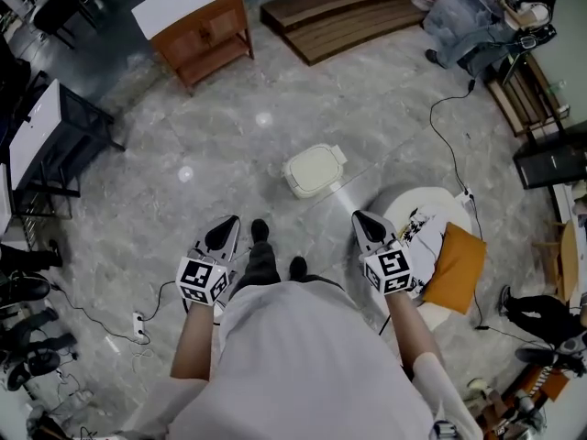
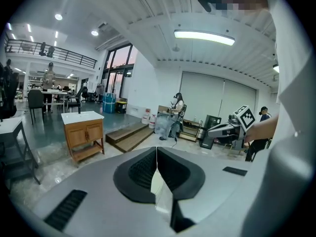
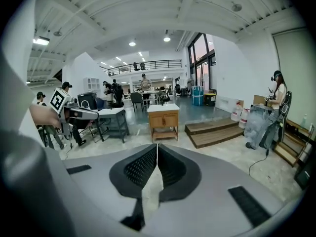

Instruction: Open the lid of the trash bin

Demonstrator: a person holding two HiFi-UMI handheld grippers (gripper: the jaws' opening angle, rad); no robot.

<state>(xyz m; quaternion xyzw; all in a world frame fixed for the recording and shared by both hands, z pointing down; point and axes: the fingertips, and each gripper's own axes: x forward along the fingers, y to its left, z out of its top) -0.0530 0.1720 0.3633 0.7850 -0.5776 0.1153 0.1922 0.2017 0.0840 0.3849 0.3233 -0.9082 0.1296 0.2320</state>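
1. Presently, the trash bin [image 1: 314,170], a small cream unit with rounded corners, stands on the marble floor [image 1: 385,108] ahead of the person's shoes [image 1: 260,230]. Its lid [image 1: 312,167] lies flat on the body, closed.
2. Seen from the head view, the left gripper [image 1: 226,227] is held low in front of the person. It points forward, to the left of the bin and apart from it.
3. In the left gripper view, that gripper's fingers [image 2: 140,169] meet along the centre line. They are closed and grip nothing.
4. On the other side, the right gripper [image 1: 364,222] is held at about the same level, to the right of the bin. It is also apart from the bin.
5. In the right gripper view, its fingers [image 3: 173,169] are likewise pressed together at the tips. They are closed and empty.
6. Position of the bin: it sits farther forward than both grippers and roughly between the lines they point along. Neither gripper touches it.
7. Surroundings noted:
   - A wooden cabinet [image 1: 197,21] with a white top stands well beyond the bin, to the upper left.
   - A stepped wooden platform [image 1: 344,12] lies beside the cabinet.
   - A round white table [image 1: 431,211] stands just right of the right gripper, with an orange cushion [image 1: 456,269] at its near edge.
   - A black cable [image 1: 440,136] trails across the floor to the right of the bin.
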